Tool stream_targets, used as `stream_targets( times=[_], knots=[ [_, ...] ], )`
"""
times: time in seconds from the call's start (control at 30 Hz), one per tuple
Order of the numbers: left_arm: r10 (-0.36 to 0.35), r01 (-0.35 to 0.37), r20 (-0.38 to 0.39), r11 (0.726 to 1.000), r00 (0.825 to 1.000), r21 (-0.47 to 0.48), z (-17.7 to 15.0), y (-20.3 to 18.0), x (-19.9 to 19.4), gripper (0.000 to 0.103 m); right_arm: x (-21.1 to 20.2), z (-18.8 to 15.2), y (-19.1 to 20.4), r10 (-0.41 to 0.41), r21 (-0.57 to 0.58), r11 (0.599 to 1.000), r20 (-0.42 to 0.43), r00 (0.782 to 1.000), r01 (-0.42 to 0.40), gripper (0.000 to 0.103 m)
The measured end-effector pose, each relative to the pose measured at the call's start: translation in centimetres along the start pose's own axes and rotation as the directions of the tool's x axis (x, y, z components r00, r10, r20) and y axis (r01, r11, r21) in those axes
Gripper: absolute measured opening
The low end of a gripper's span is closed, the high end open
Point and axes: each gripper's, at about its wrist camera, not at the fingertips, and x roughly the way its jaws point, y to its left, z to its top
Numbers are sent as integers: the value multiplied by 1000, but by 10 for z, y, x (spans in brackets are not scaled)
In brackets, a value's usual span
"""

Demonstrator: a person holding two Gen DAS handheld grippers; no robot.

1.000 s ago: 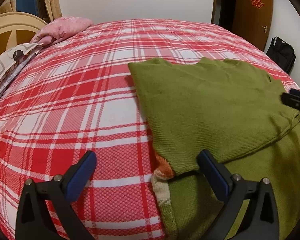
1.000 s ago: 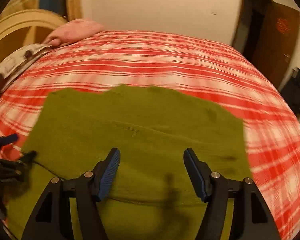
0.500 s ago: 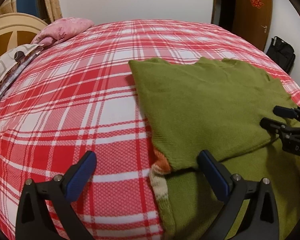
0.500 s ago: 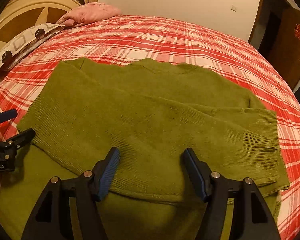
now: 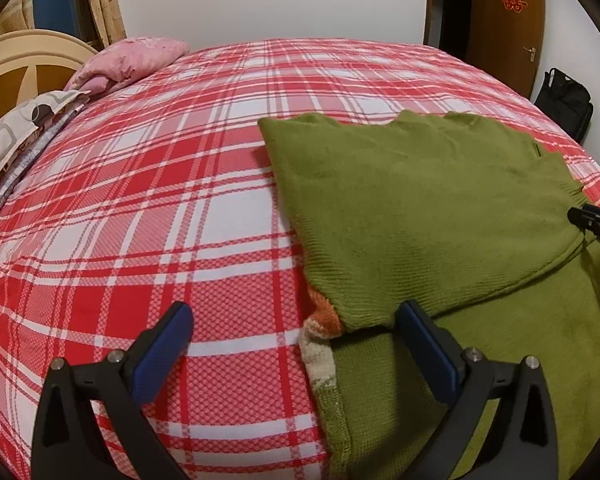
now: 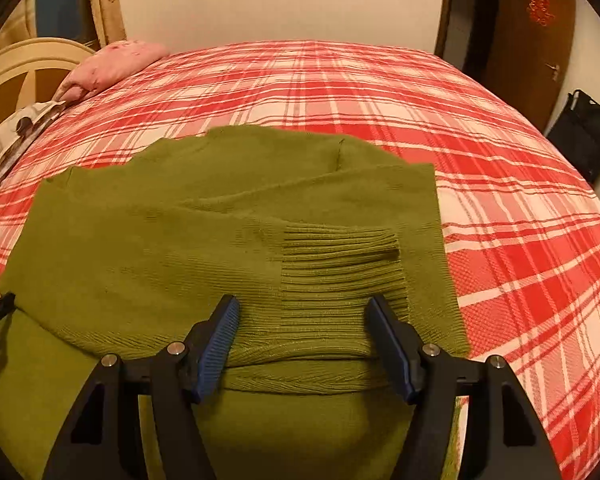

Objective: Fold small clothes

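The green sweater [image 6: 172, 248] lies flat on the bed, spread wide, its knit an olive green. 1 sleeve [image 6: 260, 264] is folded across the body and runs sideways over it, and its ribbed cuff [image 6: 340, 268] rests near the sweater's right edge, short of it. The neckline edge [image 5: 420, 120] lies on the far side, with a shallow dip in it. Below the folded sleeve the lower body [image 5: 500, 360] lies smooth. At the sweater's left edge an orange and cream knit patch [image 5: 320, 328] peeks out from under the folded layer, with the green hem running down below it.
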Motion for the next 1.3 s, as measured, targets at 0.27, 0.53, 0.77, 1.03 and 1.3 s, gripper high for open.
stream_targets(
  times=[0.27,0.53,0.77,1.03,1.3],
  knots=[
    [19,-19,-10,1000,1000,0,0,-2,-4,103,-10,-8,2,-35,-30,999,-7,999,34,67],
    [-5,4,-7,1000,1000,-28,-16,-8,-30,103,-37,-27,0,-32,-31,999,-29,999,31,67],
    [-57,59,56,997,997,-45,-39,-14,-78,103,-82,-61,-17,-5,-5,1000,6,1000,6,67],
    [-71,77,106,995,992,-57,-66,-12,-125,103,-131,-104,-23,33,17,999,38,999,-34,67],
    [-77,84,113,995,991,-61,-94,-8,-147,103,-164,-144,-31,40,62,997,36,999,-42,67]
  ],
)
